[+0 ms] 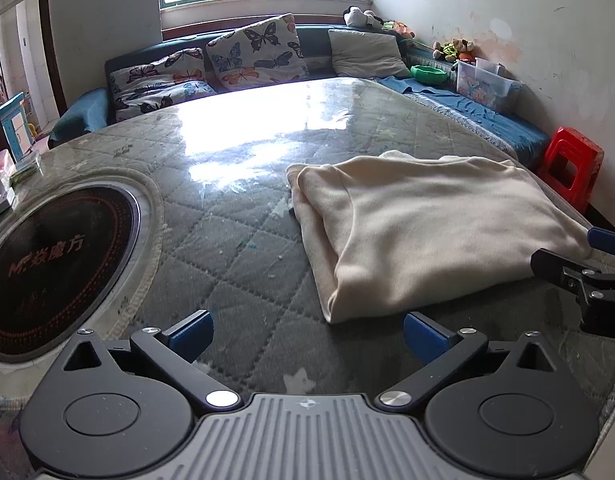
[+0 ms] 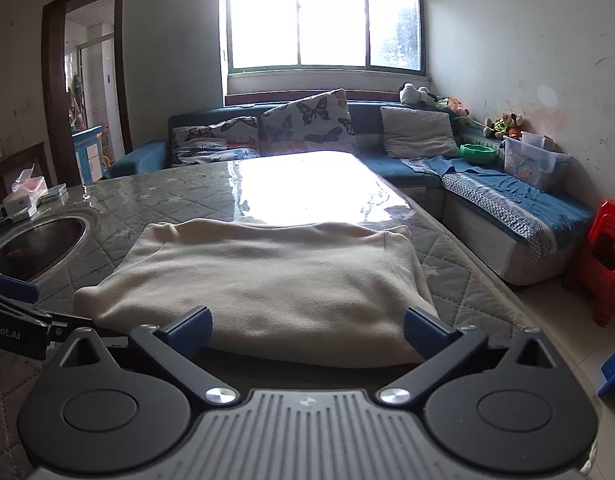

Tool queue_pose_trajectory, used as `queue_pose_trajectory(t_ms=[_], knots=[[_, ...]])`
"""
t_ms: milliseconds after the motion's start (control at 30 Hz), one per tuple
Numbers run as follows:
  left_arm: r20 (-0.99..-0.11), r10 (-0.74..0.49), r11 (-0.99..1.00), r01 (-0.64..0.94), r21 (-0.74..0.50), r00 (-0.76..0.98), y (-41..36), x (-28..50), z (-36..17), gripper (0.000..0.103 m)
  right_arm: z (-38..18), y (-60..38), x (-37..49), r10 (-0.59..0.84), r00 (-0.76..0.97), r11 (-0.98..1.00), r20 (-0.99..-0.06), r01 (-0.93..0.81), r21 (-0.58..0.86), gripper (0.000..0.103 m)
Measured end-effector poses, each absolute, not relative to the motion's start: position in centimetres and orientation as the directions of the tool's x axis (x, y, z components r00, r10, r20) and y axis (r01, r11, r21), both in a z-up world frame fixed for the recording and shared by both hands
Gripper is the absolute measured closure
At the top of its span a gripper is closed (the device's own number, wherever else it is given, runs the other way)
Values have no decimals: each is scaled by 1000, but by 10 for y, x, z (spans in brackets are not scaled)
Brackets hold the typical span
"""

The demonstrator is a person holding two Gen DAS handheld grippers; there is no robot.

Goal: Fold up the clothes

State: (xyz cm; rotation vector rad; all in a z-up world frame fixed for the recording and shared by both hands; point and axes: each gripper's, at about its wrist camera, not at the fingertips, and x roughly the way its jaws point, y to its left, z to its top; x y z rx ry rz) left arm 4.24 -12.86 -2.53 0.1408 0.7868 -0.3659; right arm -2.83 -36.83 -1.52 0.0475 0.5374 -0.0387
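Two grippers sit at the near edge of your table (image 1: 235,216), both with jaws spread wide and nothing between the pads. Your left gripper (image 1: 307,338) hangs over bare quilted cover, with the folded cream garment (image 1: 427,224) lying ahead and to its right. Your right gripper (image 2: 307,334) faces that same garment (image 2: 259,280) head on; its near fold lies just in front of the blue pads (image 2: 423,334), not pinched. A round black cooktop (image 1: 55,264) is set into the table to the left.
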Motion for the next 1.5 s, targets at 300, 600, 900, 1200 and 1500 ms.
queue_pose_trajectory(t_ms=[300,600,900,1200,1500], knots=[[-693,-281,923,384,-6,664,-122,24,-23,0,-13,-359,-38,-41,856,997,-516,66,31,0],[-679,-286,923,384,-6,676,-115,10,-22,0,-12,-356,-51,-74,856,992,-512,116,51,0],[-673,-293,920,392,-6,678,-114,-6,-24,0,-13,-353,-64,-80,852,988,-517,135,70,0],[-673,-284,922,387,3,683,-112,-19,-28,0,-15,-347,-74,-96,849,988,-519,147,57,0],[-663,-284,920,392,15,693,-112,-29,-26,0,-16,-341,-80,-82,849,988,-522,138,68,0]])
